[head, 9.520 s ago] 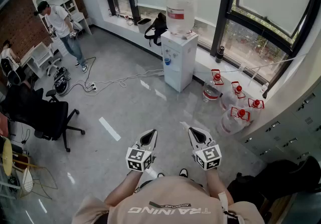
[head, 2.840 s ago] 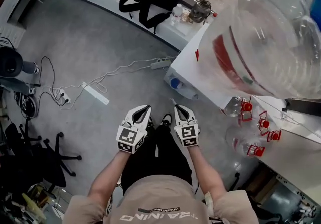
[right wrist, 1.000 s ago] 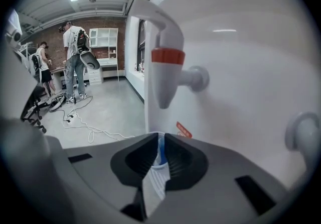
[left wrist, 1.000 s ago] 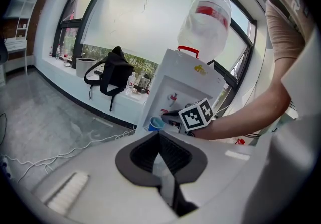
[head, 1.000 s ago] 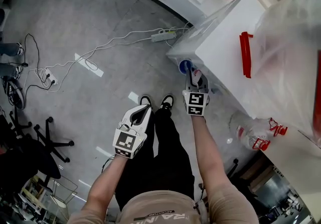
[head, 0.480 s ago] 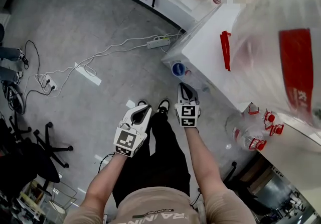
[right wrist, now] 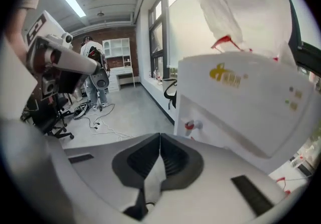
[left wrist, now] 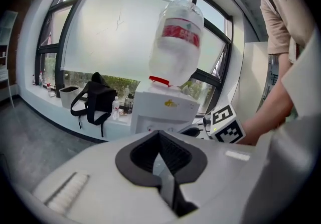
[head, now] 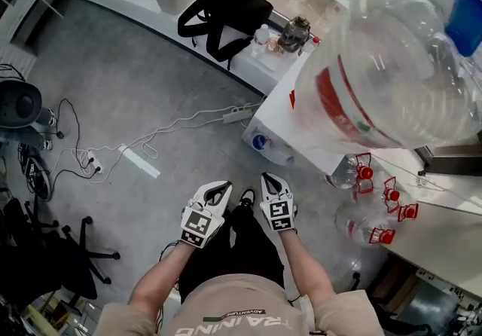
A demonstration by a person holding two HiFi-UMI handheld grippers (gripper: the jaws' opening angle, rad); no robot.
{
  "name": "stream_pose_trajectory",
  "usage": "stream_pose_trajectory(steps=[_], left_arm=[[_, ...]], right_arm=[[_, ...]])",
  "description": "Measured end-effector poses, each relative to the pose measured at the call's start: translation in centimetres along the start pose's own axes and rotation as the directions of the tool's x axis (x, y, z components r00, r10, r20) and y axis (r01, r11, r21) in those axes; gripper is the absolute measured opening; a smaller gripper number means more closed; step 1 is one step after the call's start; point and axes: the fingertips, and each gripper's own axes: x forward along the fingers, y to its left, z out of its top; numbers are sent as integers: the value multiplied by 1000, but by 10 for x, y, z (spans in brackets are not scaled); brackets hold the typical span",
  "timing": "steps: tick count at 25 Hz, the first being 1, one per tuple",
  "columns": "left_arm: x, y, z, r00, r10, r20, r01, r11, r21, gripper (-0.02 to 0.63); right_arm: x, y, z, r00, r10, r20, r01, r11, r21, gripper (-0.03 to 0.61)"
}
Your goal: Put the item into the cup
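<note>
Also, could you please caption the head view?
Left gripper and right gripper, shut, face the water dispenser.

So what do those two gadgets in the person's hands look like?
The left gripper and right gripper are pale grey shells tapering to a point, lined with black ribbed pads. Each carries a cube of black-and-white square markers. The person wears a beige short-sleeved T-shirt.

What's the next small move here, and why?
Likely sweep the head view along the water dispenser to find the cup: the left gripper and right gripper are both shut and empty, and no cup or item shows in any view.
</note>
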Motion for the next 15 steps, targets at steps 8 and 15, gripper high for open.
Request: stream_pose_trajectory(steps=[8,15], left_arm=[[-26,-18,74,995,1,97,0,1000,-10,8],[-52,-19,126,988,17,152,-23,999,39,8]], right_arm=[[-66,-7,73,994,-19,108,24,999,-44,12],[-132,-11,127,977,-46,207,44,999,16,11]])
